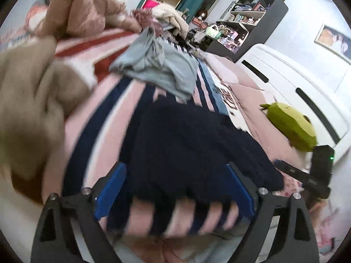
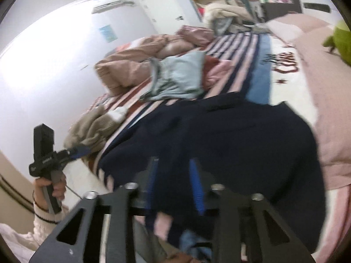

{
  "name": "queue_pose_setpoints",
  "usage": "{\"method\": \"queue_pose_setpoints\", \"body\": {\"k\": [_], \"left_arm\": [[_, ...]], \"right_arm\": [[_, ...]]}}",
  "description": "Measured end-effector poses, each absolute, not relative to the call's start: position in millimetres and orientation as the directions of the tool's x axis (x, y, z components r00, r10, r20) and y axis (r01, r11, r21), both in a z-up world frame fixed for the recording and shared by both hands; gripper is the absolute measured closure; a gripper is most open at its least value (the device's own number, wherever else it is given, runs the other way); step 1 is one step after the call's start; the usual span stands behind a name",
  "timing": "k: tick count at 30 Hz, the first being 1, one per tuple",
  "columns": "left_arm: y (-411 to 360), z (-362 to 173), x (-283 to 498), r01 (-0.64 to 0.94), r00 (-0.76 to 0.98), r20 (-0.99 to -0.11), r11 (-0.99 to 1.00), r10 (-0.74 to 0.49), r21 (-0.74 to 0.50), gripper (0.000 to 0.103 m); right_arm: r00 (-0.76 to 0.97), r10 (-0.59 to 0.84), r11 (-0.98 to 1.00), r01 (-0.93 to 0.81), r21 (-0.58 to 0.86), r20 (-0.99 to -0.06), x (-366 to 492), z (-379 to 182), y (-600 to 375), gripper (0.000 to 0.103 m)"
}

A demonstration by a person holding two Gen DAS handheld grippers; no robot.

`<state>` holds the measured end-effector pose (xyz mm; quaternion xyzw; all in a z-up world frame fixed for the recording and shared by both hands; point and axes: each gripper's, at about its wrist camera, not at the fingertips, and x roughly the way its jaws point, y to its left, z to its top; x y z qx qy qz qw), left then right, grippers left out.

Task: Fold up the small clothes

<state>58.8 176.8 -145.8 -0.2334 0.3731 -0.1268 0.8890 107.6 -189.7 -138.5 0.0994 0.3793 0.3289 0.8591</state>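
Note:
A dark navy knitted garment lies on a striped bedspread; it also shows in the right wrist view. My left gripper is open, its blue pads on either side of the garment's near edge. My right gripper has its jaws partly closed over the navy fabric, with a gap between the blue pads; whether it grips the cloth is unclear. The left gripper also shows in the right wrist view, held by a hand at the bed's left edge.
A crumpled light blue garment lies further up the bed. A beige knit lies to the left. A pink-brown quilt is bunched beyond. A green plush toy sits right, near the white headboard. Shelves stand behind.

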Motion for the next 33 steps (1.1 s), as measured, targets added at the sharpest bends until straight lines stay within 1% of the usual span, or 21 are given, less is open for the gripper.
{"method": "queue_pose_setpoints", "body": {"k": [1, 3, 5, 6, 7, 9, 10, 13, 17, 18, 19, 20, 21, 22, 23, 24, 26, 27, 28, 31, 33], "left_arm": [[176.1, -152.7, 52.2, 0.06, 0.682, -0.596, 0.845, -0.423, -0.531, 0.015], [174.3, -167.6, 42.2, 0.067, 0.673, -0.57, 0.806, -0.472, -0.588, 0.015], [173.4, -182.6, 38.0, 0.063, 0.662, -0.535, 0.75, -0.525, -0.658, 0.015], [171.4, -191.2, 38.5, 0.059, 0.651, -0.521, 0.722, -0.551, -0.69, 0.015], [167.8, -198.2, 41.7, 0.051, 0.641, -0.521, 0.709, -0.563, -0.703, 0.015], [160.7, -210.8, 49.1, 0.011, 0.637, -0.549, 0.719, -0.54, -0.695, 0.015], [157.7, -215.0, 53.1, -0.001, 0.642, -0.55, 0.717, -0.534, -0.697, 0.015], [152.8, -223.6, 67.1, -0.001, 0.66, -0.496, 0.66, -0.564, -0.751, 0.014], [146.5, -218.1, 89.3, 0.023, 0.704, -0.446, 0.645, -0.553, -0.764, 0.014], [142.2, -217.4, 98.1, 0.024, 0.7, -0.445, 0.641, -0.559, -0.767, 0.019], [136.7, -216.8, 105.9, 0.02, 0.698, -0.455, 0.651, -0.552, -0.759, 0.033], [133.1, -215.5, 112.3, 0.01, 0.698, -0.475, 0.671, -0.535, -0.741, 0.042], [128.9, -212.8, 117.5, 0.007, 0.701, -0.495, 0.698, -0.514, -0.716, 0.056], [125.6, -208.3, 120.2, 0.013, 0.709, -0.499, 0.716, -0.499, -0.698, 0.063], [124.4, -202.8, 121.1, 0.023, 0.717, -0.493, 0.723, -0.493, -0.69, 0.065], [125.3, -197.5, 121.9, 0.034, 0.72, -0.489, 0.729, -0.493, -0.684, 0.068], [120.5, -183.0, 121.2, 0.065, 0.727, -0.495, 0.765, -0.476, -0.64, 0.07], [114.6, -173.7, 120.7, 0.09, 0.732, -0.501, 0.795, -0.461, -0.6, 0.071], [108.9, -165.0, 121.0, 0.112, 0.739, -0.503, 0.817, -0.449, -0.566, 0.072], [86.4, -136.4, 124.0, 0.186, 0.754, -0.484, 0.852, -0.444, -0.49, 0.072], [66.1, -117.3, 128.5, 0.243, 0.758, -0.475, 0.869, -0.447, -0.43, 0.072]], "right_arm": [[0.494, 0.639, 0.763, -0.505, 0.404, -0.589, 102.9, -142.0, -180.6, 0.091], [0.491, 0.622, 0.769, -0.528, 0.36, -0.609, 94.0, -152.2, -160.3, 0.092], [0.483, 0.612, 0.774, -0.529, 0.349, -0.626, 90.2, -164.0, -146.4, 0.092], [0.488, 0.598, 0.785, -0.52, 0.338, -0.636, 89.7, -170.6, -140.7, 0.093], [0.514, 0.553, 0.813, -0.504, 0.291, -0.656, 88.9, -175.6, -135.2, 0.093], [0.56, 0.48, 0.85, -0.486, 0.201, -0.675, 86.8, -181.8, -127.9, 0.093], [0.569, 0.468, 0.859, -0.474, 0.195, -0.677, 87.6, -184.6, -126.8, 0.093], [0.552, 0.446, 0.873, -0.441, 0.207, -0.704, 94.2, -193.6, -126.5, 0.093], [0.542, 0.447, 0.875, -0.432, 0.221, -0.711, 97.0, -200.7, -127.1, 0.093], [0.54, 0.449, 0.874, -0.431, 0.225, -0.712, 97.2, -200.9, -128.1, 0.093], [0.54, 0.451, 0.874, -0.43, 0.227, -0.711, 97.4, -201.0, -128.3, 0.093], [0.539, 0.453, 0.873, -0.431, 0.23, -0.71, 96.2, -201.6, -130.0, 0.093], [0.537, 0.458, 0.87, -0.433, 0.235, -0.708, 95.8, -200.8, -130.8, 0.093], [0.532, 0.473, 0.863, -0.438, 0.251, -0.702, 95.5, -199.3, -133.3, 0.093], [0.523, 0.493, 0.855, -0.441, 0.275, -0.695, 95.3, -197.7, -137.1, 0.093], [0.501, 0.537, 0.833, -0.442, 0.332, -0.679, 95.6, -194.7, -146.3, 0.092], [0.467, 0.61, 0.787, -0.453, 0.42, -0.64, 93.9, -188.4, -163.0, 0.085], [0.47, 0.625, 0.777, -0.455, 0.436, -0.623, 92.3, -185.0, -170.1, 0.082], [0.49, 0.629, 0.776, -0.452, 0.441, -0.604, 89.3, -179.0, -182.0, 0.079], [0.572, 0.579, 0.815, -0.408, 0.411, -0.581, 81.2, -163.7, -216.6, 0.078], [0.618, 0.557, 0.829, -0.374, 0.416, -0.554, 75.5, -155.3, -242.6, 0.078]]}}
